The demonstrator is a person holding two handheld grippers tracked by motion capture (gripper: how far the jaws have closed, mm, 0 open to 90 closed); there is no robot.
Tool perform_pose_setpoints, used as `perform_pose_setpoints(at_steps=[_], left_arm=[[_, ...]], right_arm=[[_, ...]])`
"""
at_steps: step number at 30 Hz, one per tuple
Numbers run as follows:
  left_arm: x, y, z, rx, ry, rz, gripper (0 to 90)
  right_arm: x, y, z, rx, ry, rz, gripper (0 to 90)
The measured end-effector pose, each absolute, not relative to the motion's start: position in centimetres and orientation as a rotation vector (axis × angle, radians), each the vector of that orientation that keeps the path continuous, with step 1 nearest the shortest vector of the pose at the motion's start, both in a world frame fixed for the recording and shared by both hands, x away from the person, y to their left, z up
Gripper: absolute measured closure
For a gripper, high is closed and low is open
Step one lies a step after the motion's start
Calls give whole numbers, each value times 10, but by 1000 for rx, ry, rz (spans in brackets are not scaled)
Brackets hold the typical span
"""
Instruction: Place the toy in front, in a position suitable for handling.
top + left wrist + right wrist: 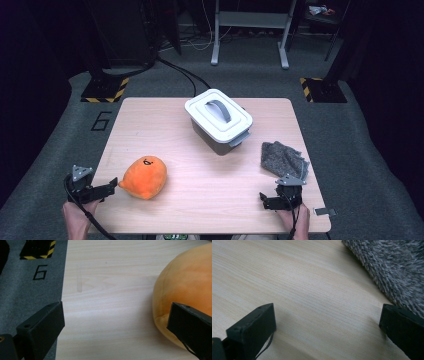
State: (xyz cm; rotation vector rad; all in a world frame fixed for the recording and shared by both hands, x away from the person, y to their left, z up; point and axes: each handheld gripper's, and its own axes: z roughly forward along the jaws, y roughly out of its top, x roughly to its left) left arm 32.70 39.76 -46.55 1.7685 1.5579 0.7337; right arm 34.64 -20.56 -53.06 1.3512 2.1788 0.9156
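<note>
An orange plush toy [145,176] lies on the front left of the wooden table [165,130]. My left gripper [106,190] rests just left of it, open, with nothing between the jaws. In the left gripper view the plush [185,285] bulges in at the right, and the left gripper [115,322] has its right jaw against the plush's lower edge. A grey fluffy cloth [283,159] lies at the front right. My right gripper [276,200] sits open on the table just in front of it. In the right gripper view the cloth [392,267] fills the upper right beyond the open right gripper [327,322].
A white lidded box [218,117] with a grey handle stands at the table's back centre. A small grey metal piece [325,211] lies at the front right corner. Hazard-striped stand bases [105,90] sit on the floor behind, and a "6" [101,120] marks the carpet.
</note>
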Motion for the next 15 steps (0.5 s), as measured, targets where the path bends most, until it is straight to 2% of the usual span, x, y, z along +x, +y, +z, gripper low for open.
perform_pose_setpoints(at_steps=[15], left_arm=[[332,358,-433,1811,1404,683,12]], right_arm=[[346,-206,-530,1358,2175,917,1]])
